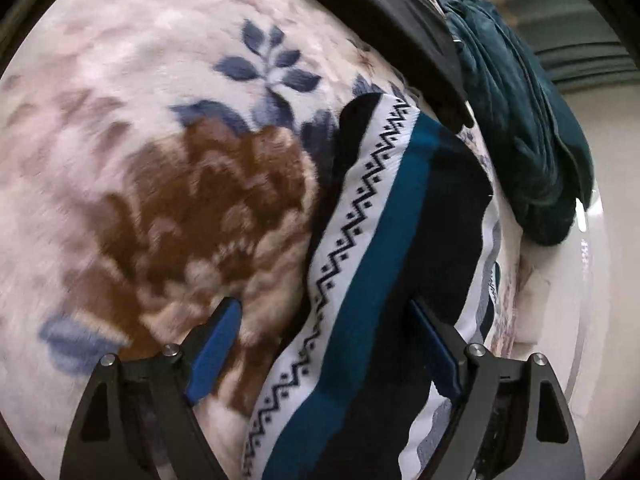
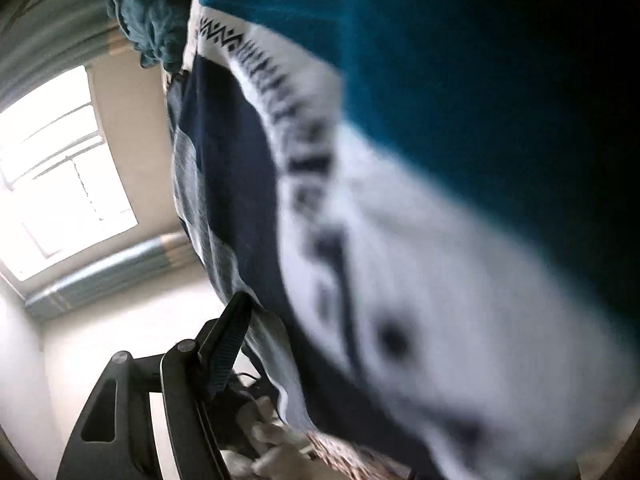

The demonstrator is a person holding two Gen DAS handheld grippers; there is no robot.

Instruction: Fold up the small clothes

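Observation:
A small striped knit garment [image 1: 384, 248], navy, teal and white with a zigzag band, lies on a floral fleece blanket [image 1: 160, 152]. My left gripper [image 1: 324, 344] is open, its blue-padded fingers [image 1: 216, 352] standing on either side of the garment's near end without closing on it. In the right wrist view the same garment [image 2: 420, 160] fills the frame, blurred and very close. Only the left finger [image 2: 228, 344] of my right gripper shows, at the cloth's edge; the other finger is hidden behind the fabric.
A crumpled dark teal cloth [image 1: 516, 112] lies at the blanket's far right edge, also in the right wrist view [image 2: 148, 12]. A black garment [image 1: 384, 12] lies beyond the striped one. A bright window [image 2: 60, 172] and striped curtain [image 2: 112, 268] are at left.

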